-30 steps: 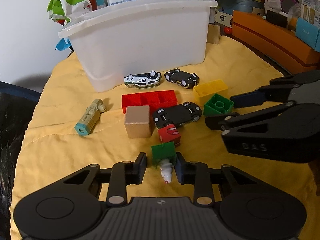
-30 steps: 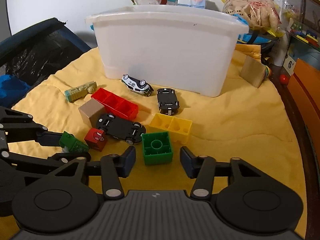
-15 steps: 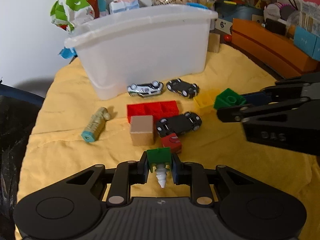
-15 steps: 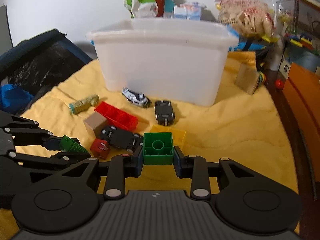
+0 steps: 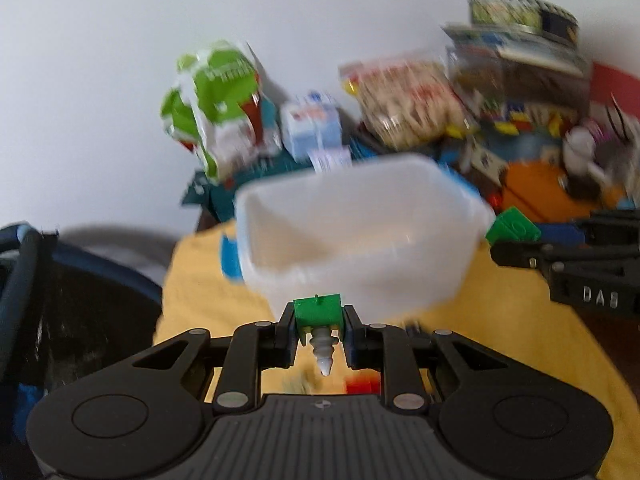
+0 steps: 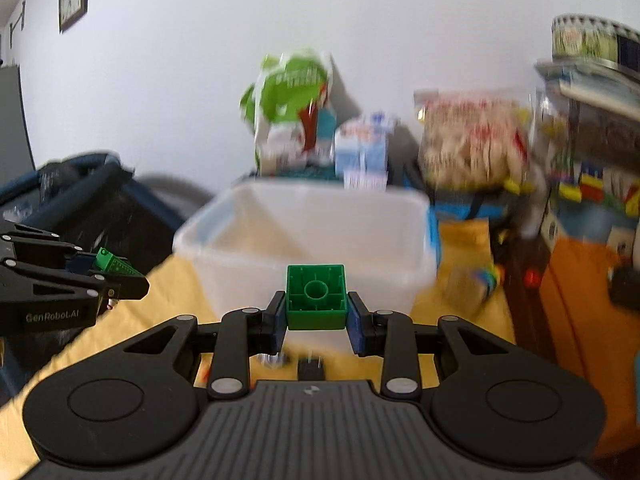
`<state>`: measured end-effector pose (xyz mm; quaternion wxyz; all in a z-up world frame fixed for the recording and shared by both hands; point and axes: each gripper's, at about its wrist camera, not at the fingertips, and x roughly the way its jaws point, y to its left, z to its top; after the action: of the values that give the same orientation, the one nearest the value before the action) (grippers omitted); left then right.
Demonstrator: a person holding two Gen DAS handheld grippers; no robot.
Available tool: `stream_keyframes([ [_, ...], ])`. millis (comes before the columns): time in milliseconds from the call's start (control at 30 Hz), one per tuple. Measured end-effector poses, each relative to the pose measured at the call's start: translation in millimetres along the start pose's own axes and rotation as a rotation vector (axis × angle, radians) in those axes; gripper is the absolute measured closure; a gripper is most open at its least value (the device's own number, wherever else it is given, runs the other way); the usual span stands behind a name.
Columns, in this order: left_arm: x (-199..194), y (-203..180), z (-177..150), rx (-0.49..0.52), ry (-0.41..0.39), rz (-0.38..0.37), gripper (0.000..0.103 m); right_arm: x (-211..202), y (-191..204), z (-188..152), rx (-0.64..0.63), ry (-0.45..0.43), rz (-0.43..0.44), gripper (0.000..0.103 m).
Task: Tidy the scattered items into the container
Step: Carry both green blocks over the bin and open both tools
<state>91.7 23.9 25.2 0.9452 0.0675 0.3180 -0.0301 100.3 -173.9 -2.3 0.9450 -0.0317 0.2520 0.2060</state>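
I see a yellow cloth [image 6: 460, 236] spread over the bench, with the white plastic container [image 6: 304, 240] resting toward its far edge.

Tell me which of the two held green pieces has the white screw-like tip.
The green piece in the left gripper: a white ridged cone hangs beneath it. The green brick in the right gripper is a plain hollow square.

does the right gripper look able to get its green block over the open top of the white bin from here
Probably yes. The right gripper holds the green block raised just short of the white bin, whose top is open with nothing between. The left gripper sits off to the side.
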Motion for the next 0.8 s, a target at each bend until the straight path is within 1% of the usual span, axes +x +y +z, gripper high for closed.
stream_keyframes([
  [100, 16.2, 1.9, 35.7, 0.023, -0.034, 0.025, 0.078, 15.8, 0.3, 26.8, -0.018, -0.019, -0.002, 0.069],
  [133, 22.7, 2.4, 44.1, 0.026, -0.041, 0.022, 0.078, 23.2, -0.7, 33.5, -0.018, -0.026, -0.004, 0.069],
  [167, 32.3, 2.2, 53.5, 0.031, -0.041, 0.017, 0.078, 29.8, -1.6, 37.3, -0.019, -0.028, -0.006, 0.069],
  [200, 42.1, 0.6, 61.0, 0.036, -0.041, 0.030, 0.078, 39.5, -3.4, 41.5, -0.019, -0.025, -0.012, 0.069],
  [267, 60.0, 0.2, 69.0, 0.038, -0.033, 0.035, 0.078, 59.8, -7.3, 47.0, -0.021, -0.005, -0.030, 0.069],
  [300, 70.7, 0.3, 71.6, 0.032, -0.020, 0.047, 0.077, 66.8, -9.5, 47.9, -0.011, 0.003, -0.036, 0.069],
  [367, 85.8, 2.1, 72.7, 0.019, 0.009, 0.042, 0.075, 81.2, -14.7, 47.8, -0.002, 0.031, -0.046, 0.069],
  [433, 94.7, 3.0, 70.8, 0.015, 0.036, 0.057, 0.055, 93.9, -18.6, 46.9, -0.002, 0.075, -0.049, 0.066],
  [467, 95.8, 3.6, 69.5, 0.017, 0.036, 0.060, 0.037, 98.9, -20.2, 45.4, -0.002, 0.093, -0.048, 0.047],
  [500, 95.5, 4.3, 67.6, 0.021, 0.027, 0.054, 0.030, 101.5, -21.5, 44.4, -0.001, 0.098, -0.056, 0.025],
  [533, 93.3, 3.7, 65.5, 0.029, 0.012, 0.054, 0.030, 102.0, -22.3, 42.6, 0.001, 0.086, -0.069, 0.021],
  [567, 92.0, 4.3, 64.4, 0.034, 0.003, 0.055, 0.030, 101.4, -22.0, 42.8, -0.003, 0.078, -0.073, 0.023],
  [700, 85.1, 10.3, 61.9, 0.022, 0.000, 0.064, 0.030, 93.5, -19.0, 44.7, -0.019, 0.055, -0.073, 0.023],
  [800, 68.8, 20.4, 54.6, -0.005, -0.017, 0.067, 0.030, 71.1, -14.6, 45.0, -0.032, 0.010, -0.043, 0.023],
])
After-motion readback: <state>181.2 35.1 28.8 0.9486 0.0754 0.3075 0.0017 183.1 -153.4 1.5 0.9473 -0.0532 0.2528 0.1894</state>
